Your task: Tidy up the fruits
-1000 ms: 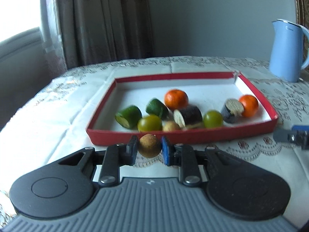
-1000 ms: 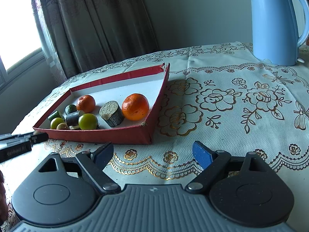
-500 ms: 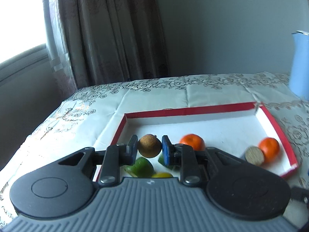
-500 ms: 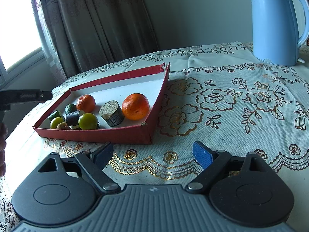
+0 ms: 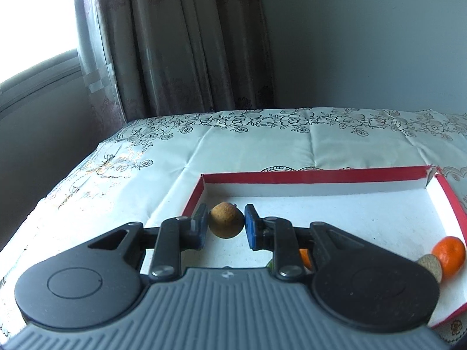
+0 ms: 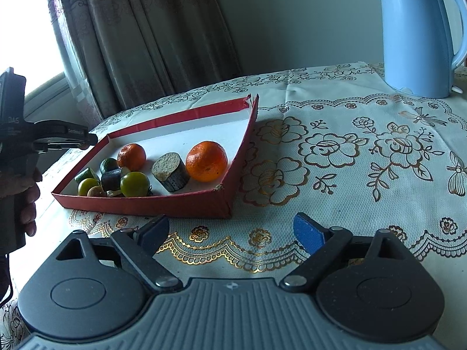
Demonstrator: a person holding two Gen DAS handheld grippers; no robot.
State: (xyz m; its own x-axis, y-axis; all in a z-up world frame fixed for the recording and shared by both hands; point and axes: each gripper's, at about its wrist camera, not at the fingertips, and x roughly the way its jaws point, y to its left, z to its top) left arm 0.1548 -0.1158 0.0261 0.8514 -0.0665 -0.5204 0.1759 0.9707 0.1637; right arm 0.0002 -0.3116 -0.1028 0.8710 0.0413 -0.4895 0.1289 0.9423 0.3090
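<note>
My left gripper (image 5: 226, 224) is shut on a small round brown fruit (image 5: 226, 220), held above the far left part of the red tray (image 5: 321, 175). An orange (image 5: 449, 252) and a cut dark stub (image 5: 430, 265) show at the tray's right. In the right wrist view the tray (image 6: 146, 202) holds two oranges (image 6: 206, 161), green fruits (image 6: 134, 183), dark cut pieces (image 6: 172, 172) and a small brown fruit (image 6: 96, 191). The left gripper (image 6: 87, 140) hovers at the tray's far left corner. My right gripper (image 6: 230, 233) hangs over the tablecloth in front of the tray, its jaws opening with nothing between them.
A blue electric kettle (image 6: 417, 35) stands at the back right of the table. A floral tablecloth (image 6: 350, 160) covers the table. Curtains (image 5: 181, 43) and a window lie behind. A hand (image 6: 26, 192) holds the left gripper's handle.
The left gripper has carried the brown fruit from in front of the tray's near wall up and over the tray toward its far left. The right gripper stayed in place and its jaws spread slightly.
</note>
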